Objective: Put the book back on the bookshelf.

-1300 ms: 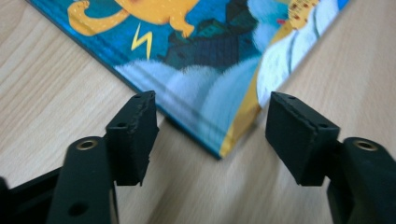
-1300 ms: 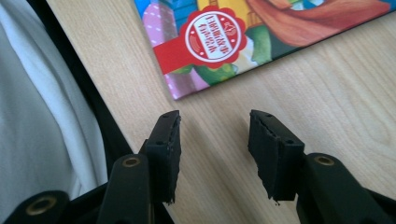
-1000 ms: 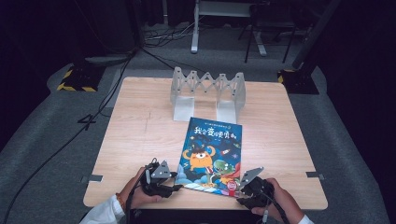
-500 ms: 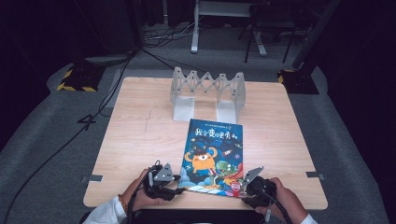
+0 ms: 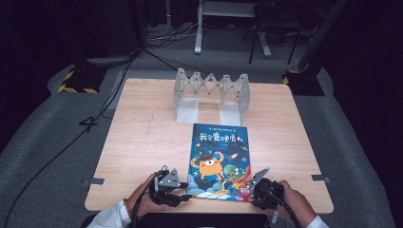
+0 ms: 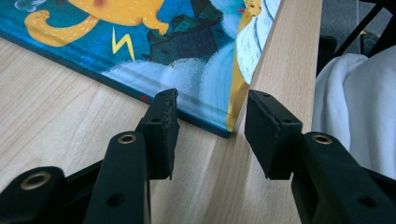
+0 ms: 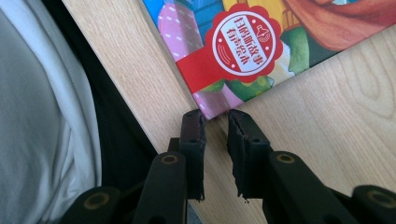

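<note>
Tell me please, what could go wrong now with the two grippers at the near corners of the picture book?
1. The picture book lies flat near the table front edge; a pull could slide it off.
2. The left gripper is open astride the corner, and its black jaws might bend the cover if they close.
3. The right gripper has a narrower gap, so it may push the corner instead of catching it.

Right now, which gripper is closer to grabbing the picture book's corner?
Probably the right gripper. Its open jaws sit narrowly around the book's near corner, ready to close. The left gripper also faces a corner, but its jaws gape much wider.
</note>
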Demonstrator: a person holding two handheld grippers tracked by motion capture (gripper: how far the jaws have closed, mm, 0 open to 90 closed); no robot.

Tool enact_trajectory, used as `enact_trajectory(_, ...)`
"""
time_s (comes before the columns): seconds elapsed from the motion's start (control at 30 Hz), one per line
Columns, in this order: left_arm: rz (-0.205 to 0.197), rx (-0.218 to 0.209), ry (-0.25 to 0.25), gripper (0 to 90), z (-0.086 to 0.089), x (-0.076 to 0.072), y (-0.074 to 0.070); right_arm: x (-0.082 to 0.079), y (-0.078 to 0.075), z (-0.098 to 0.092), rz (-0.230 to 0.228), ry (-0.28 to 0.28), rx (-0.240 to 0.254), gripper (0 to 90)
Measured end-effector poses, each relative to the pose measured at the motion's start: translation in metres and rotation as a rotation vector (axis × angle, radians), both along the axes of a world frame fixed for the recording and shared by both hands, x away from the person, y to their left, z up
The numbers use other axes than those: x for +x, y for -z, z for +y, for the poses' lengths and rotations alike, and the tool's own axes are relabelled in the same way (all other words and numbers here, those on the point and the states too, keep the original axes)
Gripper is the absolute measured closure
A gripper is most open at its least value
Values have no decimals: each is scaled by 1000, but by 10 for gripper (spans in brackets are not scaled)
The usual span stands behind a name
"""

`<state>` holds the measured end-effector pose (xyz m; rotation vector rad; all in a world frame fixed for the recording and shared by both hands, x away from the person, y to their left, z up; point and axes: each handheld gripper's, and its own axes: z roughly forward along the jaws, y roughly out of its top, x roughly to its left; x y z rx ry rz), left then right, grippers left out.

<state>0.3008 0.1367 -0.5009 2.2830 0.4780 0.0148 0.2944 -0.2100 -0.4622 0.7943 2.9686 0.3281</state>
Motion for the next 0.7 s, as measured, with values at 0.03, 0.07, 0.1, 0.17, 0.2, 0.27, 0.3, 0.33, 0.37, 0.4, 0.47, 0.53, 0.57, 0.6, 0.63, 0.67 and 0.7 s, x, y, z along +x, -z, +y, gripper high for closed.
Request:
enact_trajectory(0.03,4,-3,1,547,0,0,0,0,0,-1,4,3,3,762)
enact_trajectory(0.07,8,-4,2,548,-1,0,0,1,0,-2,9,4,9,763)
enact_trajectory(0.1,6,-4,5,548,-2,-1,0,2,0,-4,12,8,13,765)
enact_trajectory(0.17,-5,4,18,547,-4,-2,0,1,0,-7,9,12,18,780)
enact_trajectory(0.2,-8,4,17,545,-5,-3,0,0,0,-8,8,16,22,806)
enact_trajectory(0.27,-29,25,-8,482,-5,-3,0,-2,1,-12,9,26,37,839)
enact_trajectory(0.3,-34,37,-39,399,-3,-2,-1,-2,2,-16,16,39,66,858)
enact_trajectory(0.33,-34,37,-39,396,-3,-2,-1,-2,2,-16,16,39,66,858)
enact_trajectory(0.37,-24,32,-57,396,0,0,-1,-2,2,-17,18,41,73,863)
enact_trajectory(0.4,-19,33,-67,371,2,2,-1,-3,2,-18,19,48,81,871)
enact_trajectory(0.47,-23,31,-75,383,3,3,-1,-4,3,-19,20,60,91,888)
enact_trajectory(0.53,-25,36,-67,385,3,4,-1,-4,3,-23,25,67,115,895)
enact_trajectory(0.57,-20,34,-62,387,3,5,-1,-4,4,-24,26,72,127,898)
enact_trajectory(0.6,-15,27,-62,387,3,5,-1,-5,4,-26,21,73,144,900)
enact_trajectory(0.63,-12,21,-62,387,4,6,0,-6,5,-28,15,78,161,900)
enact_trajectory(0.67,-14,21,-60,388,4,6,0,-7,6,-31,11,83,184,900)
enact_trajectory(0.7,-12,22,-60,388,4,6,-1,-8,7,-32,-3,91,207,900)
